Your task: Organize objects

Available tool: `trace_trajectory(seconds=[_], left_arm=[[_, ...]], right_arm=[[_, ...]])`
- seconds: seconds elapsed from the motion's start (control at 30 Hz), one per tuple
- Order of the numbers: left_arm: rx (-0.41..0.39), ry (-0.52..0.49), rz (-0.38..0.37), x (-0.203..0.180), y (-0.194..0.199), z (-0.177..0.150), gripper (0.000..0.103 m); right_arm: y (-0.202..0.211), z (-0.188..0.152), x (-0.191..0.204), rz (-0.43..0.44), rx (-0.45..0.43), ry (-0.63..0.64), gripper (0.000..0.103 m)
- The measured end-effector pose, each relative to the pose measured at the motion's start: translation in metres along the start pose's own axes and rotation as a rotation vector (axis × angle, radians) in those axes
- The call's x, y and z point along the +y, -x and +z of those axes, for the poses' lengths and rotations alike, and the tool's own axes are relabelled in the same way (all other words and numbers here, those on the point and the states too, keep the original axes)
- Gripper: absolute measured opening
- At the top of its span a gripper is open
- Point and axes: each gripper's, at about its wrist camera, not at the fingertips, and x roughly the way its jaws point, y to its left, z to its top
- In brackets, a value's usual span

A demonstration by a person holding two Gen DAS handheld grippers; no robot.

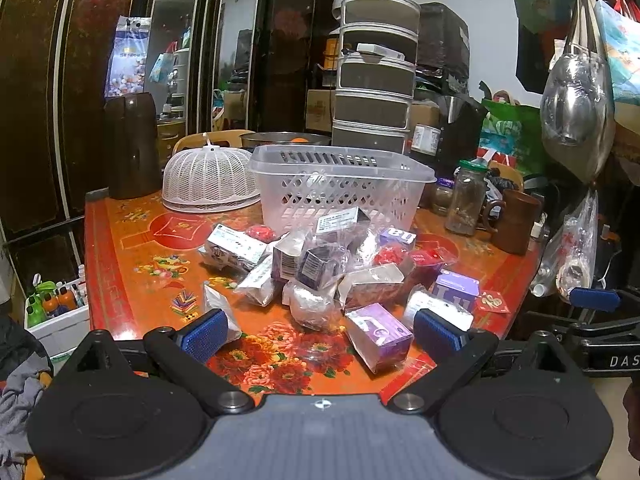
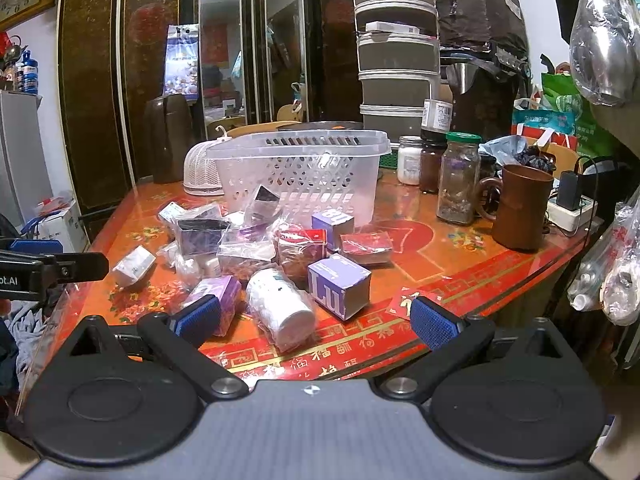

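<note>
A pile of small boxes and plastic-wrapped packets [image 1: 320, 272] lies on the red flowered table [image 1: 132, 264], in front of a clear plastic basket [image 1: 340, 188]. The basket looks empty. My left gripper [image 1: 320, 336] is open and empty, near the table's front edge, with a purple box [image 1: 378, 336] between its fingers' line. My right gripper [image 2: 316, 322] is open and empty, low at the front edge, just before a white wrapped cylinder [image 2: 280, 308] and a purple cube box [image 2: 340, 284]. The basket [image 2: 304, 176] stands behind the pile [image 2: 248, 244].
A white mesh food cover [image 1: 208, 180] sits left of the basket. Glass jars [image 2: 456, 176] and a brown mug [image 2: 520, 208] stand at the right. Stacked grey drawers [image 1: 376, 72] rise behind. A dark flask [image 1: 130, 144] is at the back left. Bags hang at the right [image 1: 576, 108].
</note>
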Motion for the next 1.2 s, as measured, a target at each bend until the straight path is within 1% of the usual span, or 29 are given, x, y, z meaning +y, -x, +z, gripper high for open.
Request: trace_trajectory(seconds=[1.2], left_arm=[[0.008,0.008,0.011,0.0016,-0.0033,-0.0016,0.101]], right_arm=[[-0.0030,-0.0011,0.0016,-0.005,0.011,-0.005,0.103]])
